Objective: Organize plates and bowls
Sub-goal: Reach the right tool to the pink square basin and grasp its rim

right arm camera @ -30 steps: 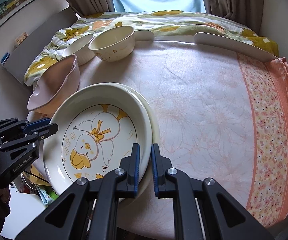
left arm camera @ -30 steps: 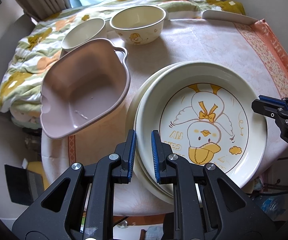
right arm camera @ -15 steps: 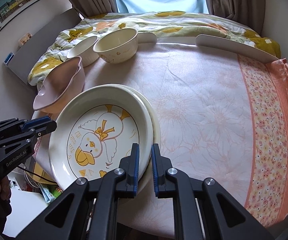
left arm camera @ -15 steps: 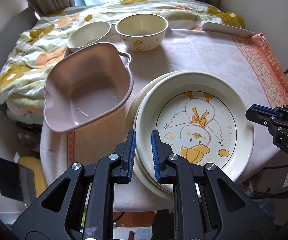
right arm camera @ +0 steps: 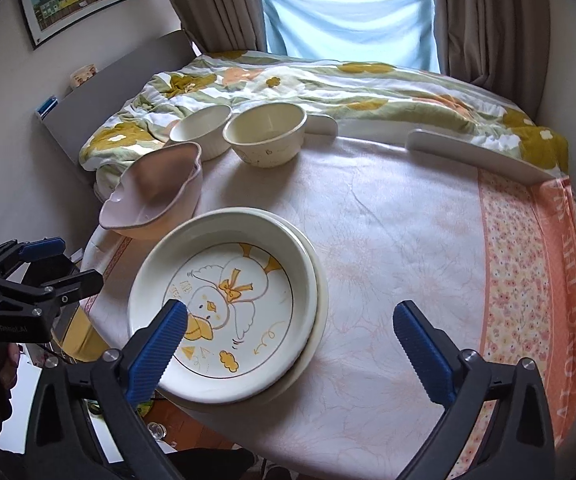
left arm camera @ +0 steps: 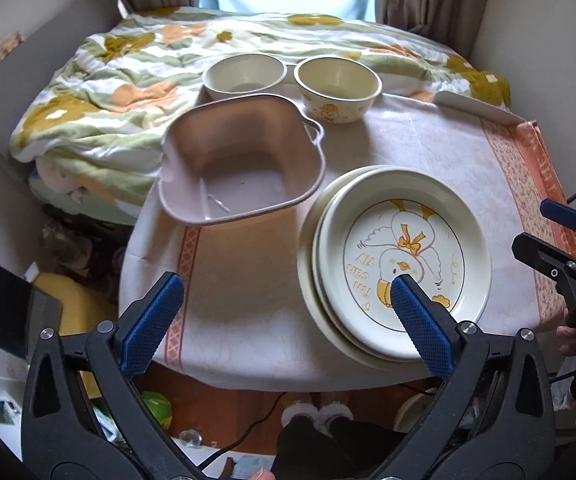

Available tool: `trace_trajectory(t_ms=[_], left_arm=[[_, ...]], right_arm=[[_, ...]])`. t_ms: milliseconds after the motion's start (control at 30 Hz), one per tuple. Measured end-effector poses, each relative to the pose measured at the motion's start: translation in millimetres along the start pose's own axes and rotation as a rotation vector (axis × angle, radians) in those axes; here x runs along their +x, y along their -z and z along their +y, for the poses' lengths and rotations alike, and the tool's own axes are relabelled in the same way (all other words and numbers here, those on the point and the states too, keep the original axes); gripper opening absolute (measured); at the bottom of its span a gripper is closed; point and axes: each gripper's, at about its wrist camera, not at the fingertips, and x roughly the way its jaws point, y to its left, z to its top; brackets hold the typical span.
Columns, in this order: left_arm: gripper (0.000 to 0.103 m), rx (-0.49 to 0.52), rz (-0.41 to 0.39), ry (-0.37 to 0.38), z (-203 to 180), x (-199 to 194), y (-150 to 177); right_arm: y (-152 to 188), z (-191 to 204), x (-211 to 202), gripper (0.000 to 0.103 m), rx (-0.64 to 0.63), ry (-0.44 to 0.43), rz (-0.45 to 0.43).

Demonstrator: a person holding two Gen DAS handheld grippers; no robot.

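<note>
A cream plate with a yellow duck drawing [left arm camera: 404, 240] [right arm camera: 223, 292] lies stacked on a plain cream plate [left arm camera: 304, 268] [right arm camera: 320, 304] near the table's front edge. Behind it stand a pink square bowl [left arm camera: 239, 168] [right arm camera: 155, 196], a ribbed cream bowl [left arm camera: 243, 76] [right arm camera: 199, 130] and a cream bowl with a duck picture [left arm camera: 336, 88] [right arm camera: 265, 136]. My left gripper [left arm camera: 285, 284] [right arm camera: 77, 262] hovers over the stack's left rim, jaws opening wide, pads touching nothing. My right gripper [right arm camera: 291, 312] [left arm camera: 532, 224] hovers over the stack's right rim, jaws likewise opening, gripping nothing.
The round table wears a floral cloth with an orange border [right arm camera: 528, 280]. White boards [right arm camera: 476, 156] line its far edge against a flowered quilt [left arm camera: 107, 80]. Below the front edge are floor clutter and a person's slippered feet [left arm camera: 320, 416].
Both grippers went from shut to wide open and drew up and back from the plate stack. The left one also shifted left. The plates and bowls stayed put.
</note>
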Motion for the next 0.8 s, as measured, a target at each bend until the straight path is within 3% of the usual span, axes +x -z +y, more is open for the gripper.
trace_trajectory(t_ms=[200,400,500,600,800], left_arm=[[0.102,-0.115,-0.068,-0.005,46.7,-35.0,-8.7],[0.102,-0.199,-0.113,0.021,102.9,-40.9,-32.3],[0.102,-0.248,-0.090,0.073,127.8,-24.5,-43.0],[0.102,-0.291,-0.036,0.137,144.4,5.1,-50.9],[0.079,-0.325,0.086,0.252,150.6,74.5,-59.5]], right_arm=[[-46.0,23.1,-9.8,0.102,-0.111,-0.065,-0.047],[-99.3,59.4,12.4,0.102,-0.195,-0.091,-0.011],[-118.2,76.9,32.1,0.102,-0.200,-0.096,-0.014],[-131.0,89.2,67.6,0.102,-0.175,-0.136,0.064],[-133.9,94.6,143.7,0.095,-0.099,-0.154,0.226]])
